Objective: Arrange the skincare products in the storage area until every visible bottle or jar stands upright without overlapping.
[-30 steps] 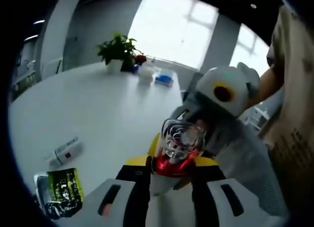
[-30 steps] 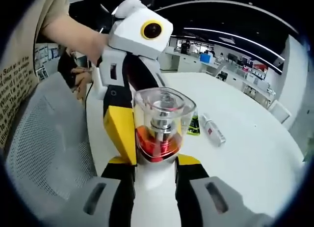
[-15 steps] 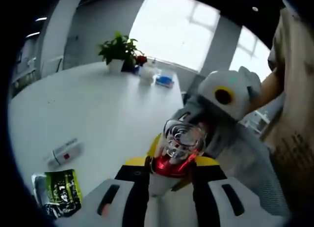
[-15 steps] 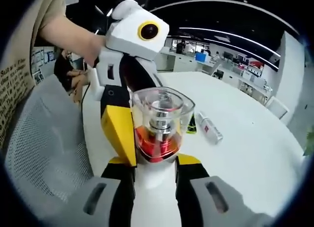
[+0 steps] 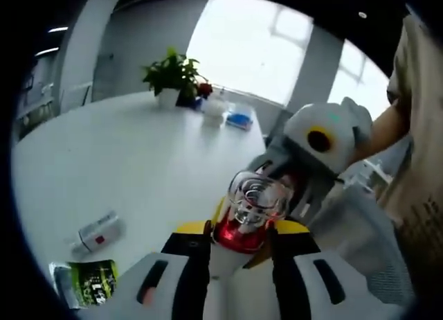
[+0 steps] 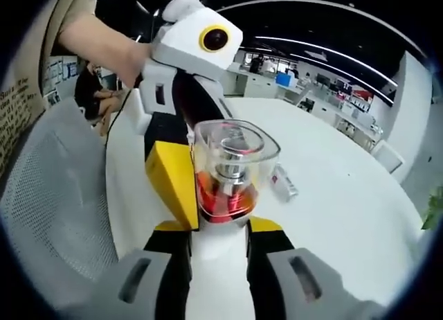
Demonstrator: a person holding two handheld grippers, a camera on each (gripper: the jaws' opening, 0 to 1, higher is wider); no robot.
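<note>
Two grippers meeting on one bottle (image 6: 225, 188), held off the counter (image 5: 138, 167) above its near edge: white body, red collar, clear faceted cap. Right gripper (image 6: 218, 230) with jaws pinching the white body; left gripper (image 5: 239, 240) likewise clamped on it, yellow pads against the red collar. Best handled, by judgement, by letting one set of jaws go before moving, then carrying the bottle cap-up and lowering it flat onto bare counter, well apart from the white tube (image 5: 97, 231) lying on its side and the green sachet (image 5: 86, 282) flat near the counter's near-left corner. Glossy cap and smooth body likely slippery, so grip low and release only once standing. Round white counter, a potted plant (image 5: 173, 74) and small items at the far edge, bright windows behind; a mesh chair (image 6: 55, 216) beside the near edge.
</note>
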